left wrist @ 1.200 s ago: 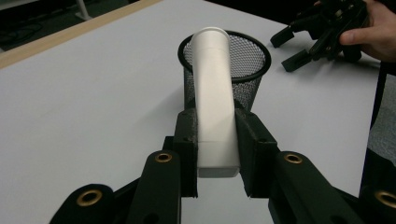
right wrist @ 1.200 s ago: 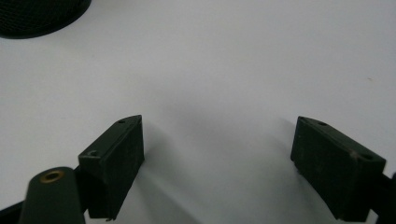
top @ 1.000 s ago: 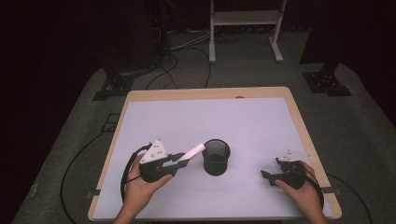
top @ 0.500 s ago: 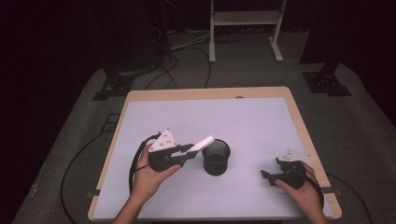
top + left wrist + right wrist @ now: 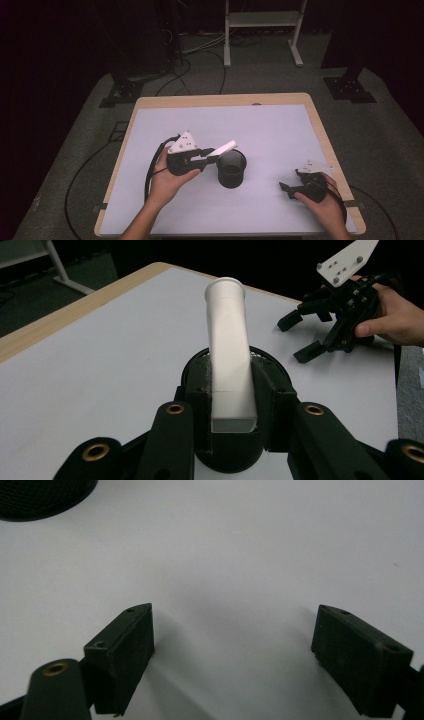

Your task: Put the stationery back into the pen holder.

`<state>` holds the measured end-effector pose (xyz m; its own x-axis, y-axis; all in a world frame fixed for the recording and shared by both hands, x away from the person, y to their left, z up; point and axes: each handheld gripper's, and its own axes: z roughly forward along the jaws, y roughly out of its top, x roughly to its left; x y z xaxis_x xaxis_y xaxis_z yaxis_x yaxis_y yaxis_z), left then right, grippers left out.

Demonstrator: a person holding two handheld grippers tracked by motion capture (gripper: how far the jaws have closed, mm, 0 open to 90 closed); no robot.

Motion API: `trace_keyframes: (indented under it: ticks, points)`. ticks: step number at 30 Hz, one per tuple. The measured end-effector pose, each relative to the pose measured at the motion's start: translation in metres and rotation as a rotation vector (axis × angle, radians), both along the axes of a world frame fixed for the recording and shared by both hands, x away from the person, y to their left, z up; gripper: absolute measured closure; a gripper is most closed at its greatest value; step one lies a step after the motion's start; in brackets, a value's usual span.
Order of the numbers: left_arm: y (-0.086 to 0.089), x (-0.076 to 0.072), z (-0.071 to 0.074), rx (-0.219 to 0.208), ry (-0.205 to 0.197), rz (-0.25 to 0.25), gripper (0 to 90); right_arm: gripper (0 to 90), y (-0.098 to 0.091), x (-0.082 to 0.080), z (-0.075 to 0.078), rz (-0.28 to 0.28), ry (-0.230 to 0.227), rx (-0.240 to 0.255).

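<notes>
Tabletop [image 5: 280, 125] holds little that I can count — one black mesh cup [image 5: 231, 168] near the middle, toward the front edge, and one white tube [image 5: 223, 148]. My left gripper [image 5: 212, 156] is clamped on that tube, its far end slanting up over the cup's rim. My right gripper [image 5: 286, 187] rests by the front right corner, jaws wide, nothing between them — well apart from the cup.

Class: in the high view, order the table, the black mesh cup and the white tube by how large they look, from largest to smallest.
1. table, by far the largest.
2. black mesh cup.
3. white tube, slimmer than the cup, though its held end is partly hidden.
</notes>
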<state>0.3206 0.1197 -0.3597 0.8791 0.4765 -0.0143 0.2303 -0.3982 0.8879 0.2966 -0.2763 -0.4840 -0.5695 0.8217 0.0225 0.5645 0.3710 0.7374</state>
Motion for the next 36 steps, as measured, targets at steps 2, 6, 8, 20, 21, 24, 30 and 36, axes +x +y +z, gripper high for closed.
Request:
trace_keyframes:
  ticks: [2, 6, 8, 20, 21, 24, 30, 36]
  points:
    - [-0.003, 0.003, 0.0, 0.003, 0.004, -0.004, 71.0, 16.1, 0.0, 0.0, 0.0, 0.0, 0.001, 0.001]
    - [-0.006, 0.006, -0.004, 0.009, 0.014, -0.009, 71.0, 16.2, 0.0, 0.0, 0.0, 0.0, 0.0, 0.0]
    - [-0.008, 0.007, -0.005, 0.012, 0.018, -0.008, 71.0, 16.2, 0.0, 0.0, 0.0, -0.001, 0.001, 0.002]
    - [-0.011, 0.012, -0.01, 0.018, 0.031, -0.011, 71.0, 16.2, 0.0, 0.0, 0.0, -0.001, 0.0, 0.001]
    - [-0.011, 0.012, -0.01, 0.018, 0.031, -0.011, 71.0, 16.1, 0.0, 0.0, 0.0, -0.001, 0.0, 0.001]
    - [-0.012, 0.013, -0.01, 0.015, 0.034, -0.012, 71.0, 16.2, 0.0, 0.0, 0.0, -0.001, 0.0, 0.001]
    - [-0.014, 0.014, -0.01, 0.009, 0.036, -0.013, 71.0, 16.2, 0.0, 0.0, 0.0, 0.0, 0.0, 0.001]
    - [-0.017, 0.016, -0.009, 0.017, 0.036, -0.018, 71.0, 16.2, 0.0, 0.0, 0.0, -0.001, 0.0, 0.002]
